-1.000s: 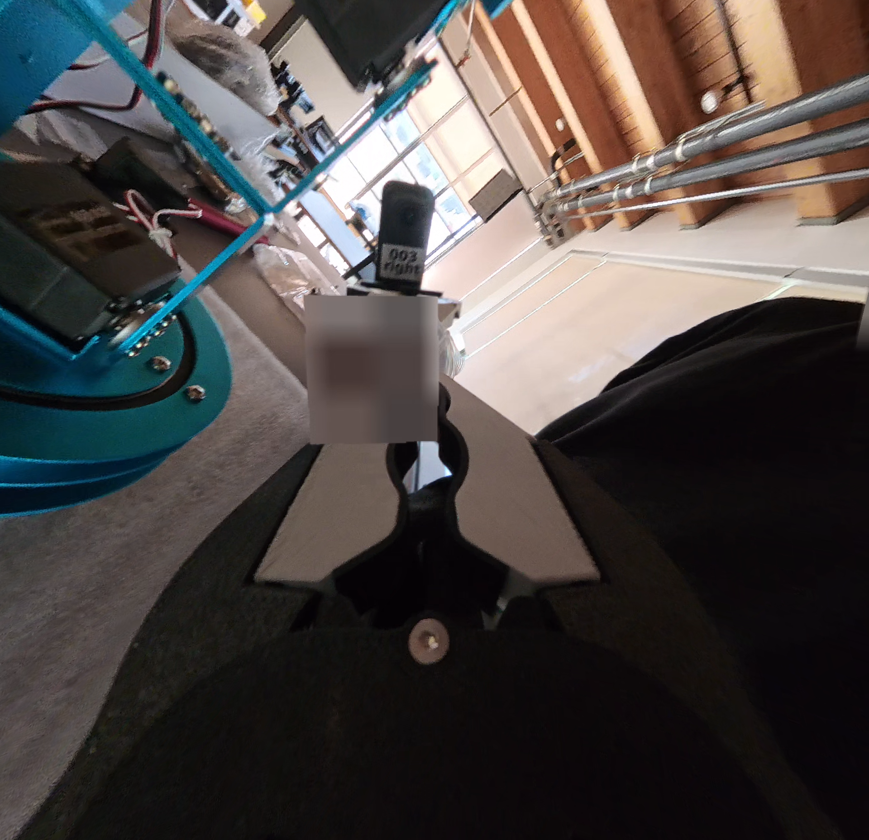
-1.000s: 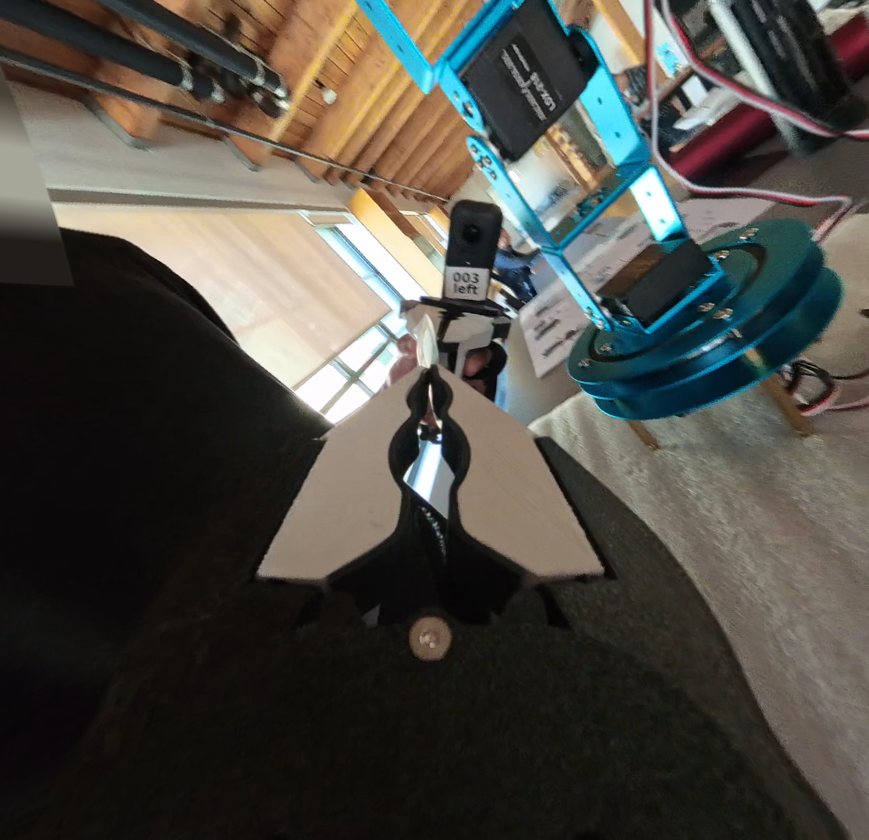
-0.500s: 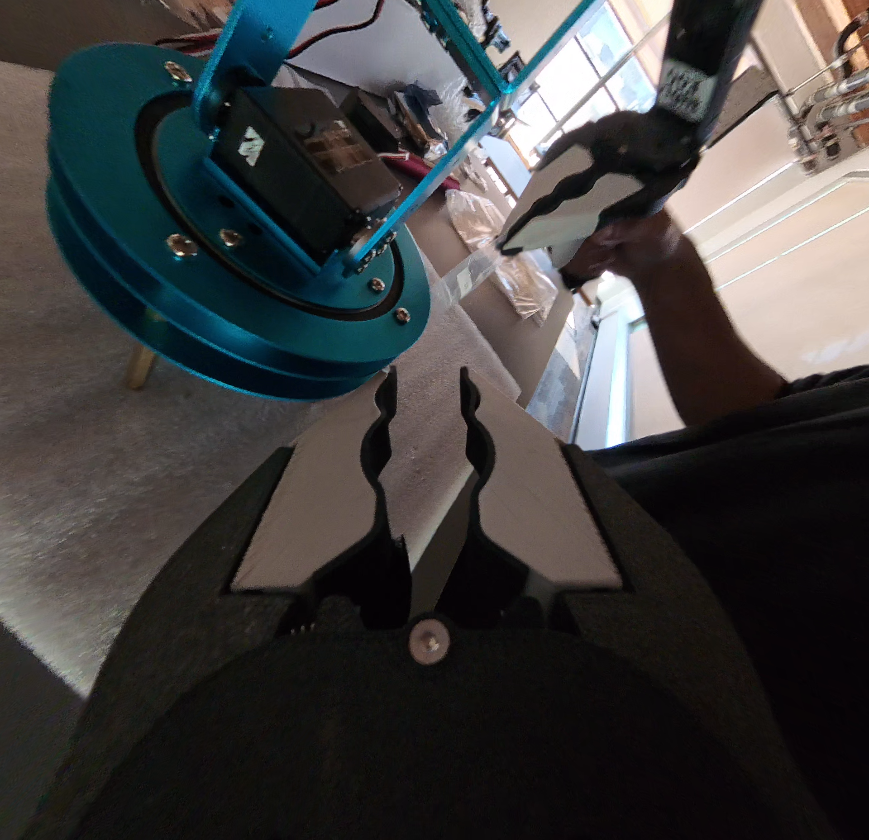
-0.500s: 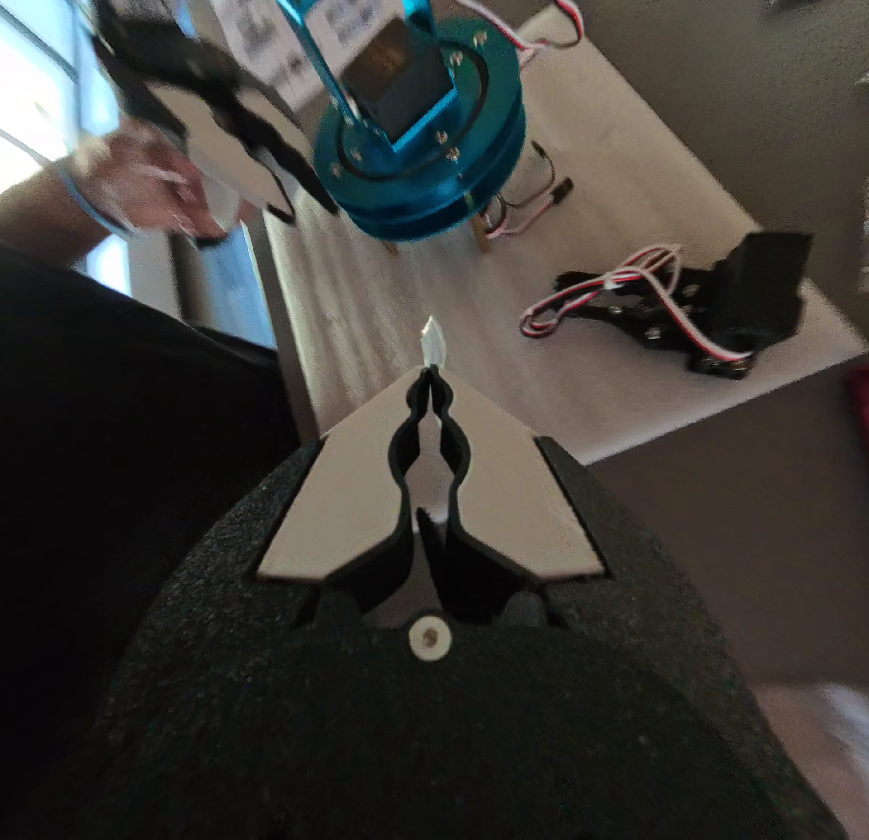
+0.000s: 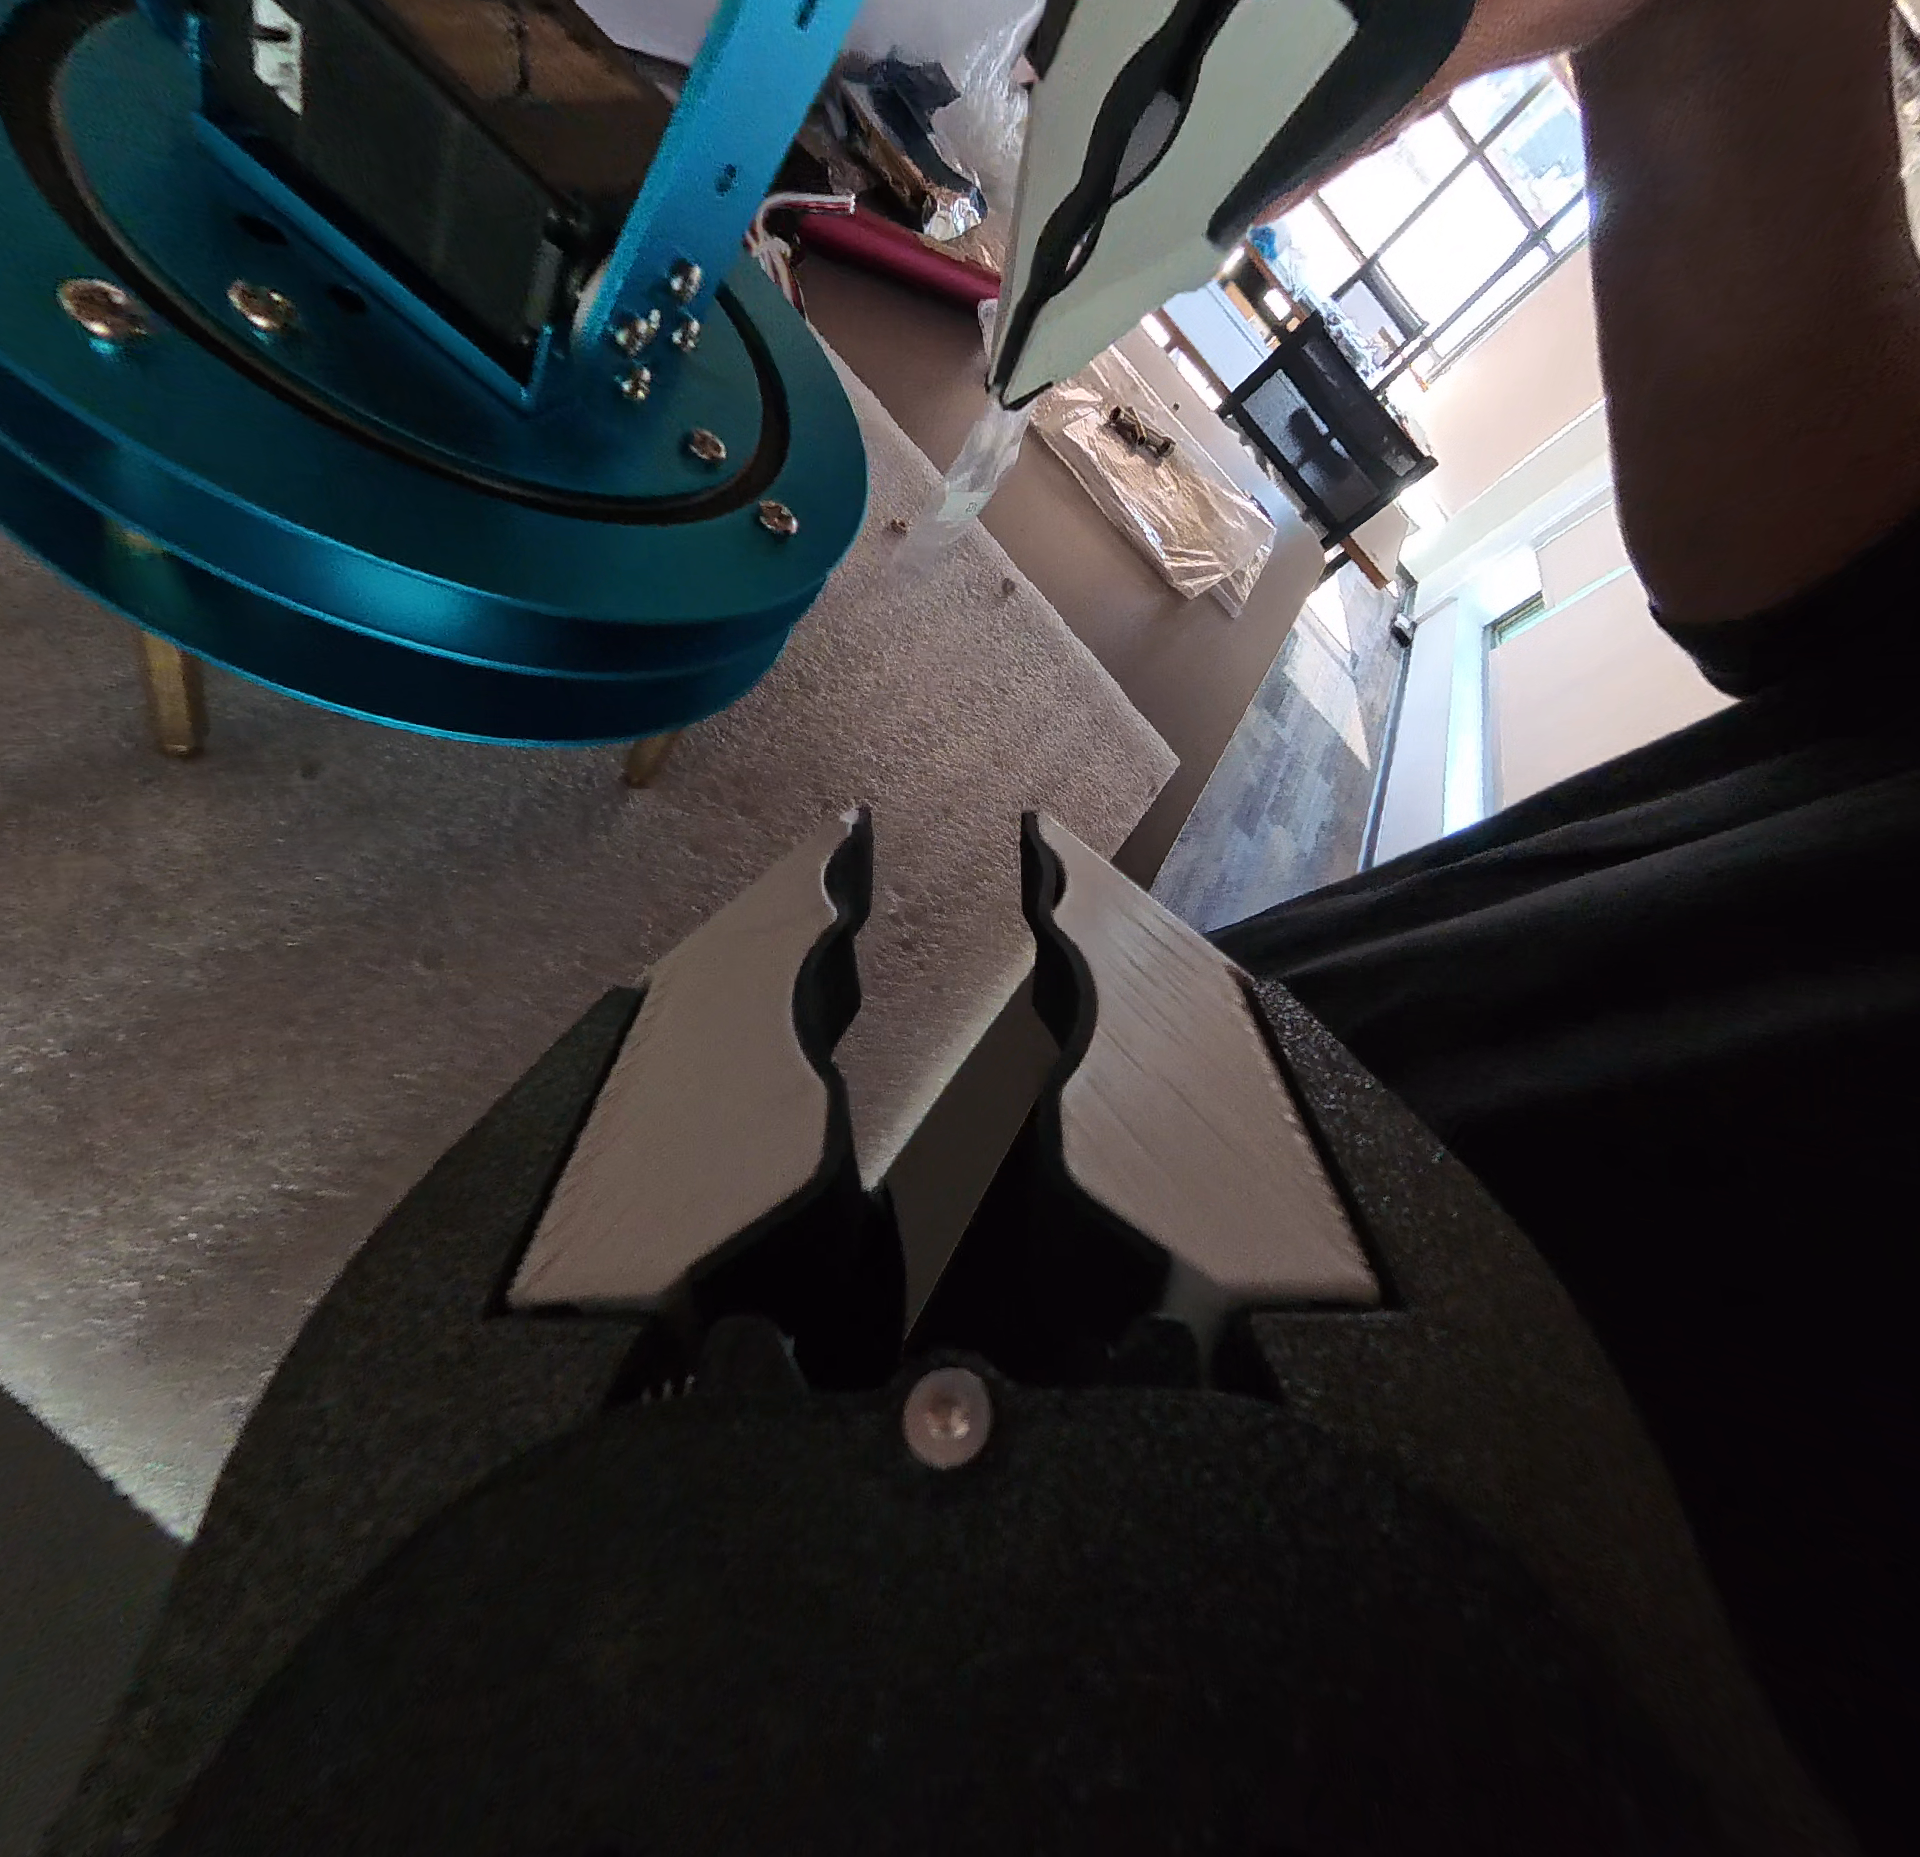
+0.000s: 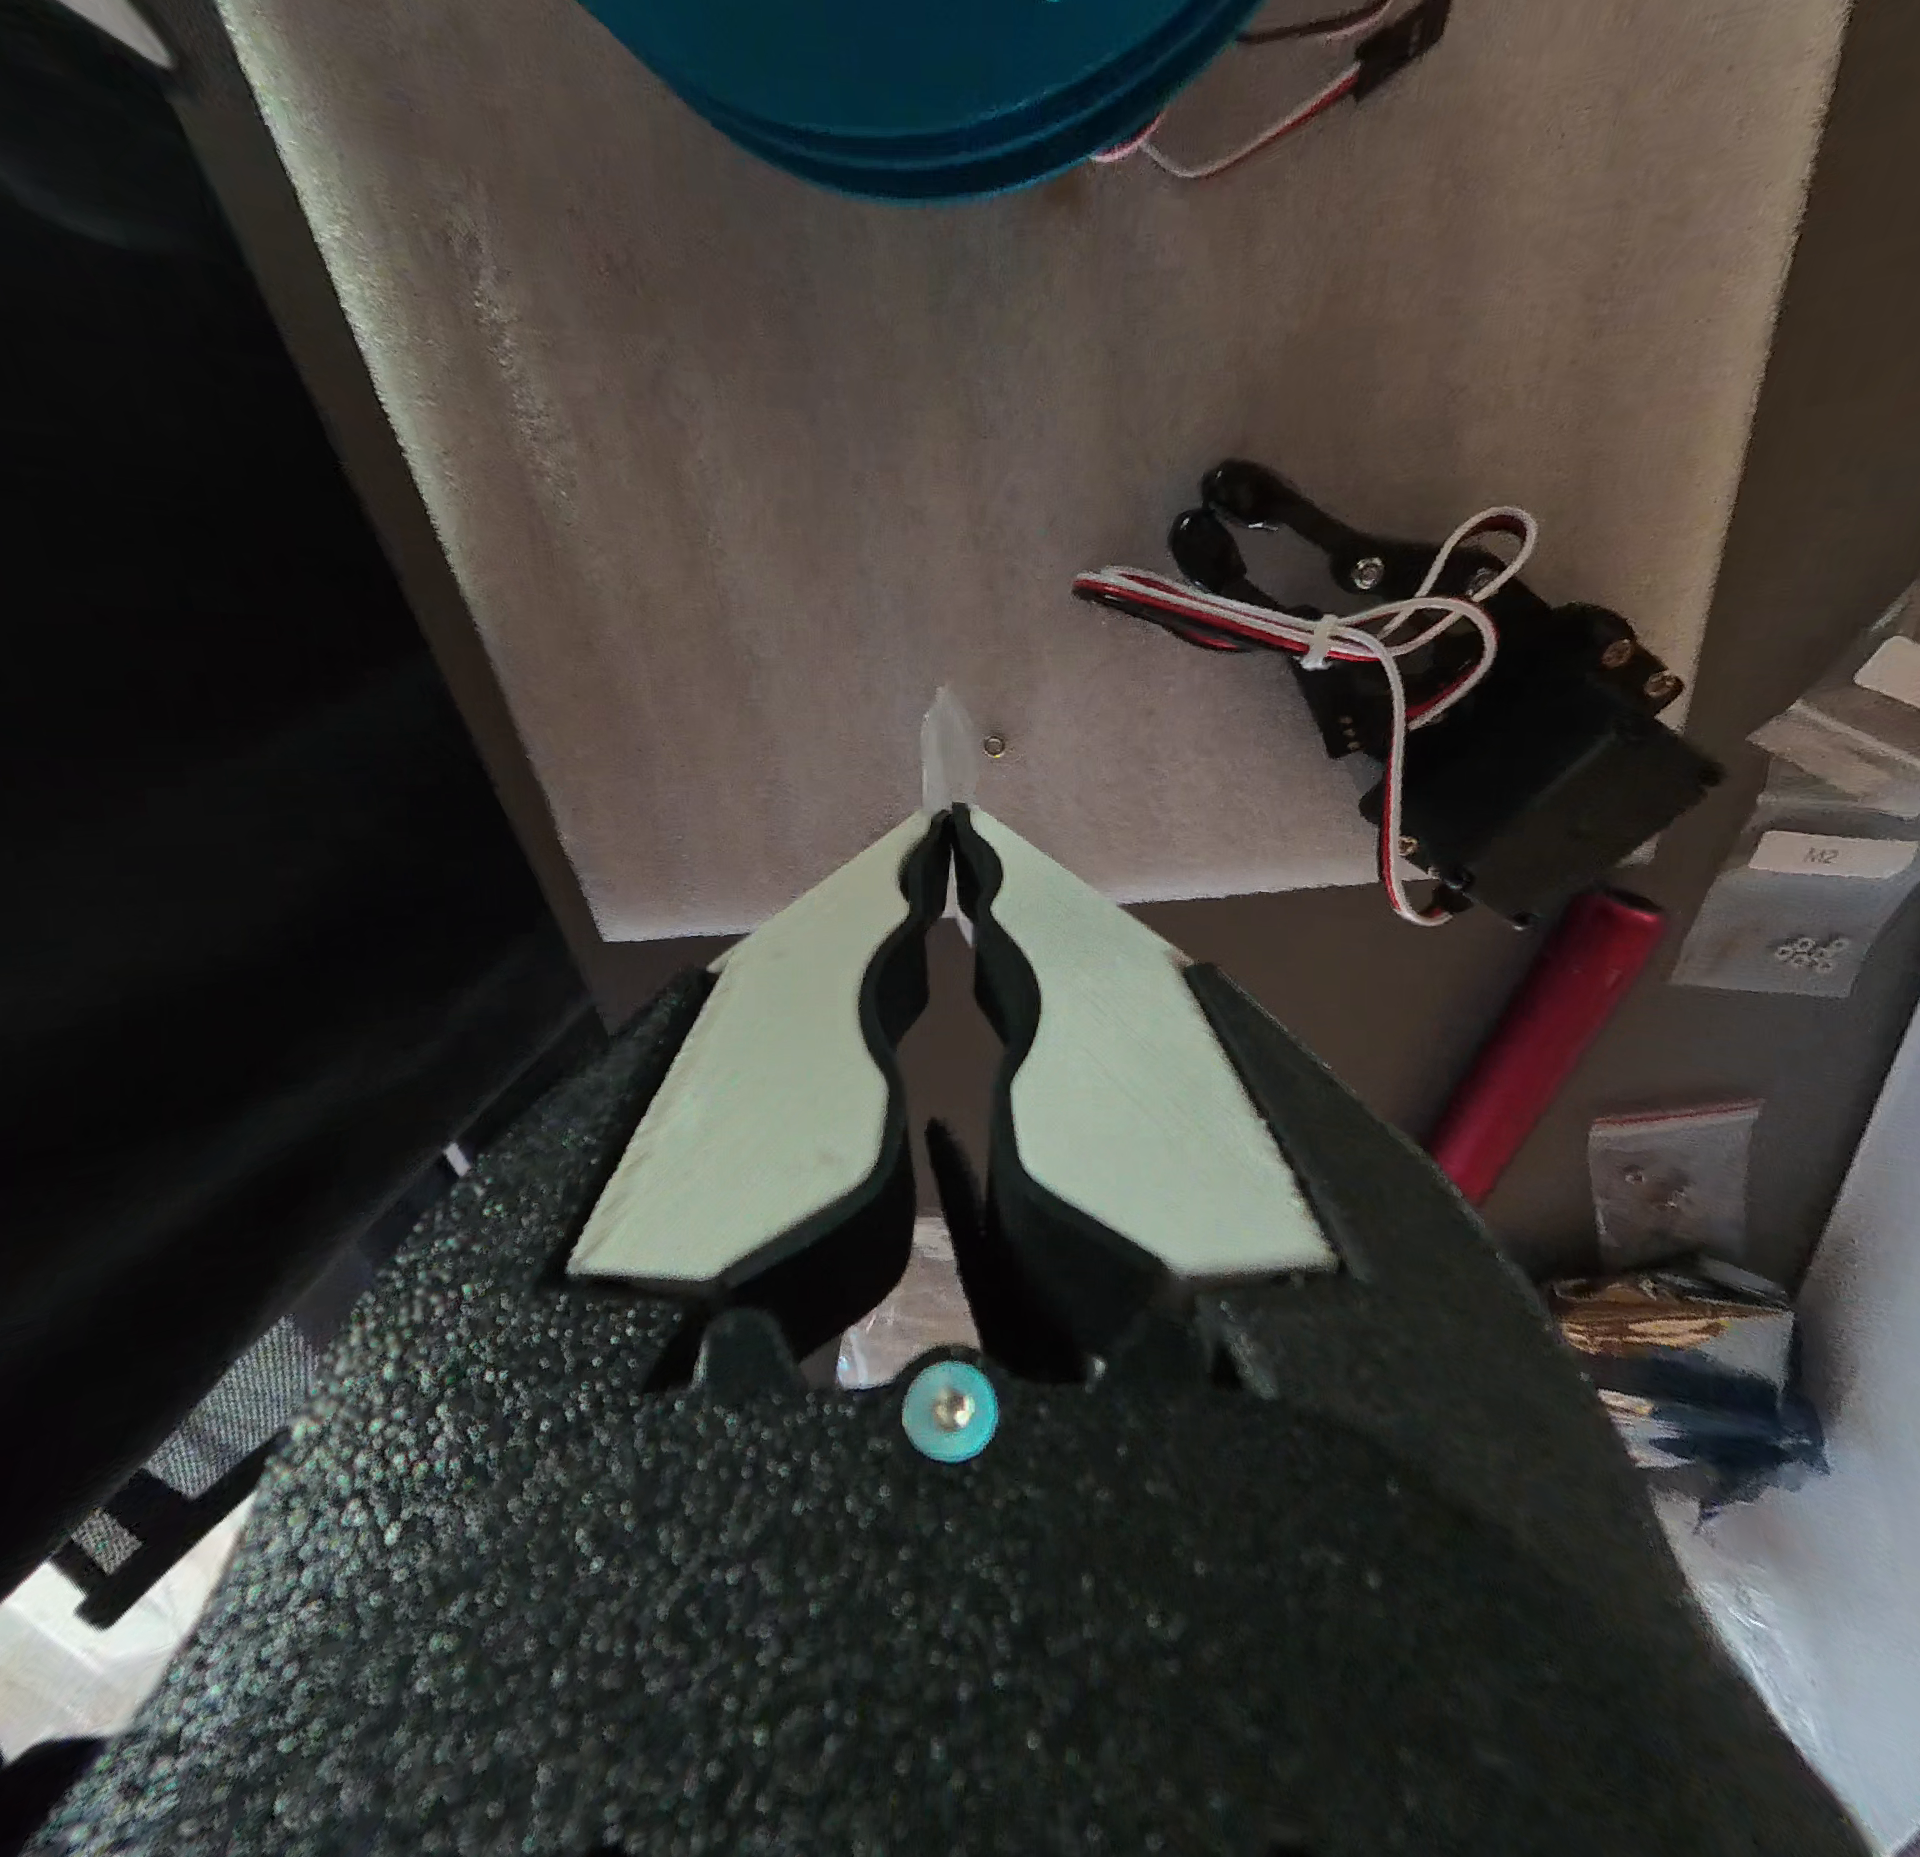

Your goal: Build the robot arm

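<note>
Two grippers are in view: the right gripper [image 6: 948, 820] pinches a small clear plastic bag [image 6: 945, 747] above the foam pad [image 6: 727, 457]; the left gripper [image 5: 943, 841], parted and empty, hovers near the blue round base [image 5: 582, 560].

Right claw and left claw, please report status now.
Left claw open, empty, above foam mat near blue turntable base. Right claw shut on small clear plastic bag. Black servo bracket lies aside.

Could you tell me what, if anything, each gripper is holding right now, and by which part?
The right gripper is shut on a small clear plastic bag, pinching its top edge at the fingertips. The left gripper is open and holds nothing.
</note>
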Available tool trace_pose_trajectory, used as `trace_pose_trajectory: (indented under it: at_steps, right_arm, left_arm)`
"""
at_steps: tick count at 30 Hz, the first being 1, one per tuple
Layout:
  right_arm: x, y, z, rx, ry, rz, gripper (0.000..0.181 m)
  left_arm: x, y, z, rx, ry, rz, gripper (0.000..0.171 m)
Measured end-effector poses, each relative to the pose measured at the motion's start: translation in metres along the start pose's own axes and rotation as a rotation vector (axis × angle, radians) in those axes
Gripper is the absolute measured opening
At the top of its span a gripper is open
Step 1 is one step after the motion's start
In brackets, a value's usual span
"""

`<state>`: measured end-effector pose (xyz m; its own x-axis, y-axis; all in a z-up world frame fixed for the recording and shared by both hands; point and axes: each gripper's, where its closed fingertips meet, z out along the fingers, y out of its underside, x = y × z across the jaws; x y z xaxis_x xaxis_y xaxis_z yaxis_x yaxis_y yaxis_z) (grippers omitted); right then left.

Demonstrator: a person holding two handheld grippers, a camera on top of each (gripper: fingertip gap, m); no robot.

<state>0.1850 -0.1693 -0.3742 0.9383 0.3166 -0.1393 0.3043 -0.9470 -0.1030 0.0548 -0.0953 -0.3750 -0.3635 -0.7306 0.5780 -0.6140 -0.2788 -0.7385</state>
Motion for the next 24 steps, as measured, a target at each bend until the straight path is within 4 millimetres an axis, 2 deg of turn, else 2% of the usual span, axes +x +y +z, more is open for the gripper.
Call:
trace_pose_trajectory:
  at_steps: [3,8,12,15,18,21,23,24]
  right_arm:
    - [-0.002,-0.003,-0.009,0.066,-0.010,0.019,0.000]
    - [0.006,0.012,-0.031,0.183,0.018,0.092,0.000]
    - [0.010,0.019,-0.055,0.359,0.032,0.156,0.000]
    - [0.007,0.020,-0.071,0.636,-0.020,0.257,0.000]
    - [-0.009,0.015,-0.091,1.026,-0.190,0.388,0.000]
    - [-0.027,0.011,-0.113,1.451,-0.441,0.520,0.000]
    - [-0.043,0.008,-0.125,1.697,-0.634,0.567,0.000]
    - [-0.046,0.005,-0.124,1.778,-0.691,0.607,0.000]
  left_arm:
    - [0.003,0.004,0.001,-0.013,-0.010,0.016,0.029]
    - [0.007,0.007,0.004,-0.030,-0.006,0.024,0.030]
    - [0.008,0.006,0.005,-0.063,-0.021,0.066,0.031]
    - [0.015,0.003,0.008,-0.070,-0.016,0.108,0.031]
    - [0.032,-0.008,0.015,-0.010,0.043,0.123,0.031]
    - [0.062,-0.035,0.019,0.141,0.209,0.039,0.042]
    - [0.073,-0.059,0.016,0.272,0.308,-0.061,0.046]
    - [0.077,-0.070,0.012,0.333,0.346,-0.106,0.047]
